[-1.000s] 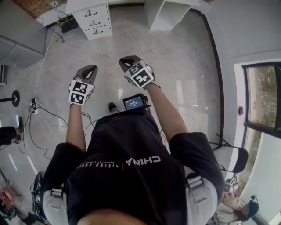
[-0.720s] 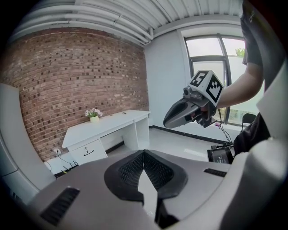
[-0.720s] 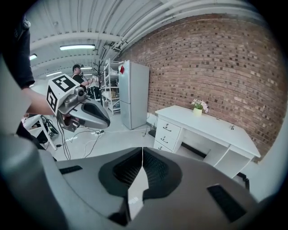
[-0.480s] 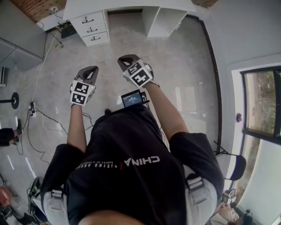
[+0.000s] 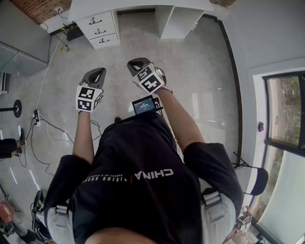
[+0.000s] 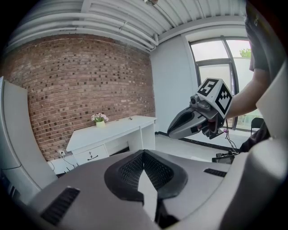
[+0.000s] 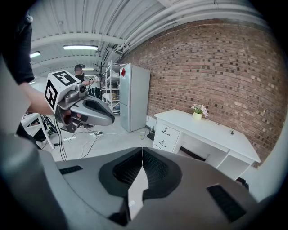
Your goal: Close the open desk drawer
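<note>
The white desk (image 5: 143,5) stands far ahead across the floor, its stack of three drawers (image 5: 99,29) at its left end. From here all three drawer fronts look level; I cannot tell whether one is open. My left gripper (image 5: 97,72) and right gripper (image 5: 134,62) are held out side by side above the floor, well short of the desk. Both are shut with nothing between the jaws. In the left gripper view the drawers (image 6: 91,156) show beyond the shut left gripper (image 6: 144,153). In the right gripper view the drawers (image 7: 164,134) lie beyond the shut right gripper (image 7: 142,152).
A grey cabinet (image 5: 18,52) stands at the left, and a tall grey fridge (image 7: 133,96) near the brick wall. Cables and a power strip (image 5: 42,123) trail over the floor at the left. A window (image 5: 286,109) and a chair (image 5: 257,174) are at the right. A small screen (image 5: 144,105) hangs at the person's waist.
The desk and drawers have come further into the head view, so the person has moved toward them. Both grippers stay shut and side by side.
</note>
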A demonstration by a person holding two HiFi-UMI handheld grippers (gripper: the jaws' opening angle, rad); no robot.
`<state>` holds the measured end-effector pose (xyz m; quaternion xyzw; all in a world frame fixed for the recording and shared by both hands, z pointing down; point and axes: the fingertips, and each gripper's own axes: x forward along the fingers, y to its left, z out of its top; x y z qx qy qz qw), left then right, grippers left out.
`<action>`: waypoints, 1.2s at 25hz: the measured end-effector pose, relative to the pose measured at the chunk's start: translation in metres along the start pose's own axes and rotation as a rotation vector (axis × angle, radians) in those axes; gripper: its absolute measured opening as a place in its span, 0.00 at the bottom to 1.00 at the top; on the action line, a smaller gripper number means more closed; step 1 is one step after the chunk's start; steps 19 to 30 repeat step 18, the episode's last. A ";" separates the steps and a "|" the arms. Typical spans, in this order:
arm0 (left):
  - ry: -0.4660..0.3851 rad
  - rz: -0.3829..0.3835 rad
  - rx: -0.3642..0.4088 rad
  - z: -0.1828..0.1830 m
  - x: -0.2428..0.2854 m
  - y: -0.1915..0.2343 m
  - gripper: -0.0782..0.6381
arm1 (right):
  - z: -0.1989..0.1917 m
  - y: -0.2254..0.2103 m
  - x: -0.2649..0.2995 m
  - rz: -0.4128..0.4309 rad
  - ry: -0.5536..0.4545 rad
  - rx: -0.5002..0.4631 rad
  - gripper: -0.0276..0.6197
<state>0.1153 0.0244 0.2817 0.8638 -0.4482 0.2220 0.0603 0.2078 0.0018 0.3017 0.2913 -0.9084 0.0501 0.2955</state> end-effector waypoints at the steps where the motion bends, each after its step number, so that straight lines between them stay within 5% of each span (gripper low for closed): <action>1: 0.006 0.004 0.003 -0.001 0.001 0.000 0.12 | -0.001 0.000 0.000 0.001 0.002 0.004 0.07; 30: 0.036 -0.021 0.048 0.003 0.010 -0.013 0.12 | -0.003 -0.012 -0.008 -0.020 0.004 0.015 0.07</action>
